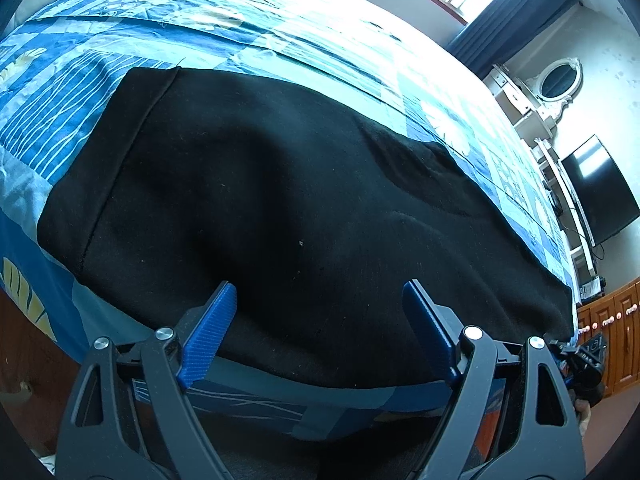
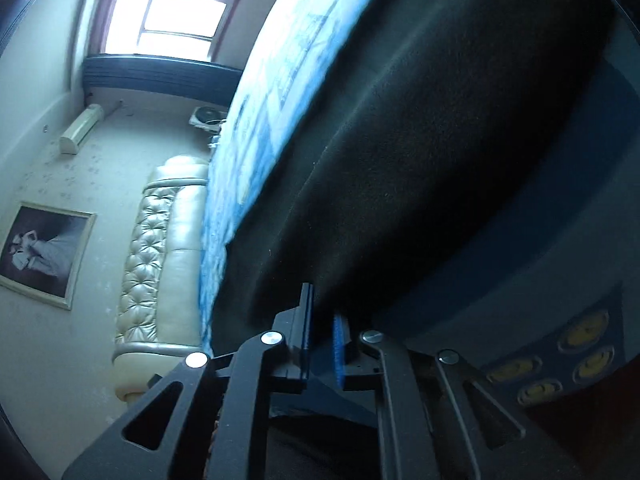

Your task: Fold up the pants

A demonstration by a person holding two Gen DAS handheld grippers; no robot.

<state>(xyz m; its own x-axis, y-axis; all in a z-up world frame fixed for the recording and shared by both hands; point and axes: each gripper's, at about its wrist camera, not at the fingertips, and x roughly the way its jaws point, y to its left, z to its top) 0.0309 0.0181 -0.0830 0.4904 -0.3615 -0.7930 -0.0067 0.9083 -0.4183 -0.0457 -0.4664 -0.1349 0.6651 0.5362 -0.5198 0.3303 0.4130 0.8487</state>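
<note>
One pair of black pants [image 1: 280, 200] is lying flat, folded into a broad dark slab with a stitched hem at its left end, on the blue patterned bedspread [image 1: 60, 92] near the bed's front edge. The left gripper [image 1: 320, 304] is hovering over it, jaws spread wide and empty. The right gripper [image 2: 322, 312] is sitting nearly closed at the pants' edge; whether it is pinching fabric I cannot tell. No readable writing is showing.

We see the black pants [image 1: 280, 200] spread flat over the blue patterned bedspread [image 1: 100, 80], a stitched hem at their far left end. They lie just ahead of our left gripper [image 1: 320, 320], their near edge along the bed's side.
</note>
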